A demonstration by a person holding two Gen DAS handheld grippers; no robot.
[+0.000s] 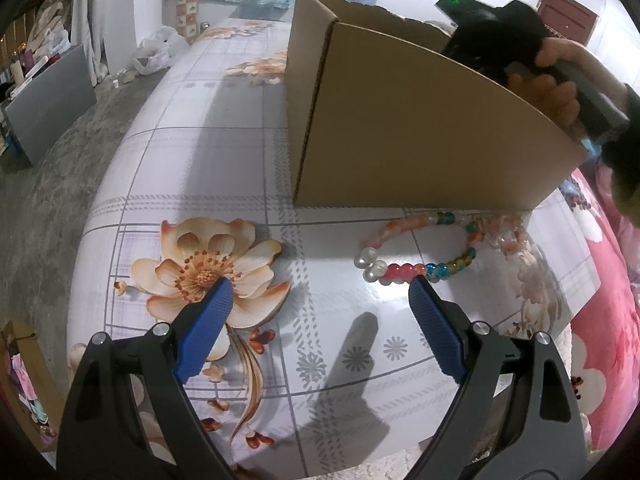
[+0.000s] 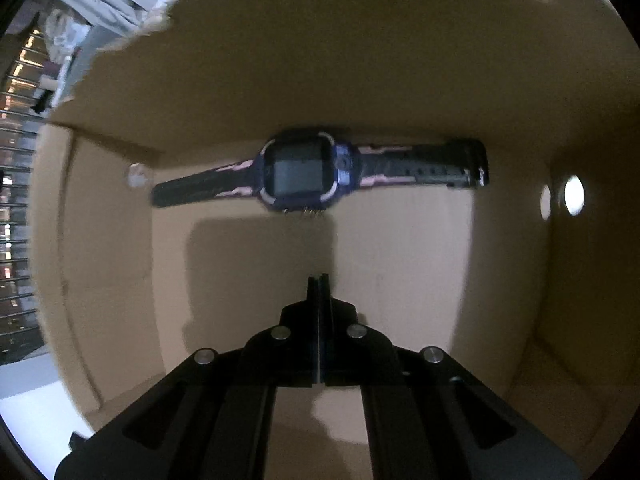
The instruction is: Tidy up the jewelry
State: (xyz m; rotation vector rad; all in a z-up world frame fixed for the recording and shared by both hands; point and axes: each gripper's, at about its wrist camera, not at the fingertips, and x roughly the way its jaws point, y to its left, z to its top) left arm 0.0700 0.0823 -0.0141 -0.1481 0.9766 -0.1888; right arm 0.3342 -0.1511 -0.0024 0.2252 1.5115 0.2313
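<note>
While the left gripper (image 1: 318, 286) hovers with jaws spread wide over the floral counter (image 1: 240, 152), a beaded bracelet (image 1: 424, 246) lies just beyond its right fingertip, beside the cardboard box (image 1: 400, 120). Inside the box, the right gripper (image 2: 319, 280) is clenched empty above a watch (image 2: 304, 172) on its floor.
</note>
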